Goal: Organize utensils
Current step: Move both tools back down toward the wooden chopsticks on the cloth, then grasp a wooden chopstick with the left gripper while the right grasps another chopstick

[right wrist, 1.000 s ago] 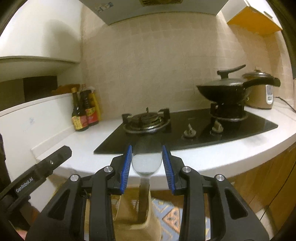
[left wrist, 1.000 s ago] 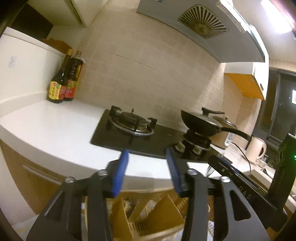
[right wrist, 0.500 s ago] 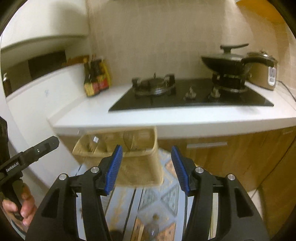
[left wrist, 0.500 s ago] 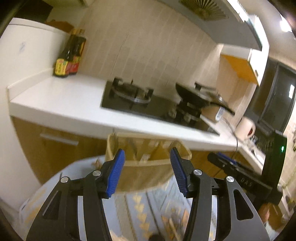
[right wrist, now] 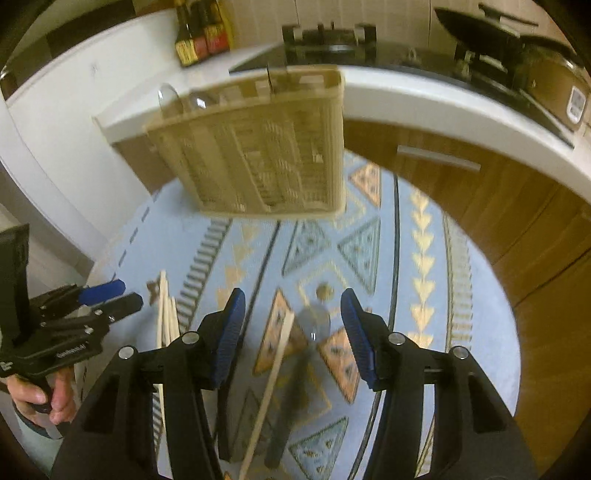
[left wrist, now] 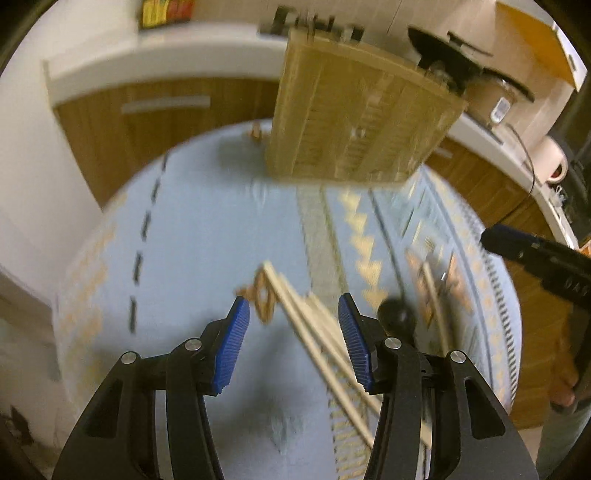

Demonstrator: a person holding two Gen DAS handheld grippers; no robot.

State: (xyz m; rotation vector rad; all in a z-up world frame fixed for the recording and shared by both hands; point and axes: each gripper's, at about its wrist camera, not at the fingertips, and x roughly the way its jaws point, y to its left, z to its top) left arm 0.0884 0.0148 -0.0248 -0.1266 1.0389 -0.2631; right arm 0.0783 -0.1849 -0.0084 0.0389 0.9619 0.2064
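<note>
A woven utensil basket (left wrist: 354,114) stands at the far side of a round table with a blue patterned cloth (left wrist: 192,236); in the right wrist view the basket (right wrist: 258,155) holds a metal spoon (right wrist: 168,98). Several pale wooden chopsticks (left wrist: 314,328) lie on the cloth under my left gripper (left wrist: 293,339), which is open and empty. My right gripper (right wrist: 291,332) is open and empty above a single chopstick (right wrist: 273,373) and a dark-handled spoon (right wrist: 314,325). More chopsticks (right wrist: 164,317) lie to its left, near the left gripper (right wrist: 107,295).
Behind the table runs a white counter (right wrist: 424,96) with a gas hob, a black wok (right wrist: 491,26), sauce bottles (right wrist: 201,33) and wooden cabinet doors (right wrist: 480,192) below. A black ladle head (left wrist: 397,314) lies right of the left gripper.
Both grippers have pulled back from the basket and tilted down toward the table. The right gripper, shut on a spoon a second ago, is now open with the spoon in the basket.
</note>
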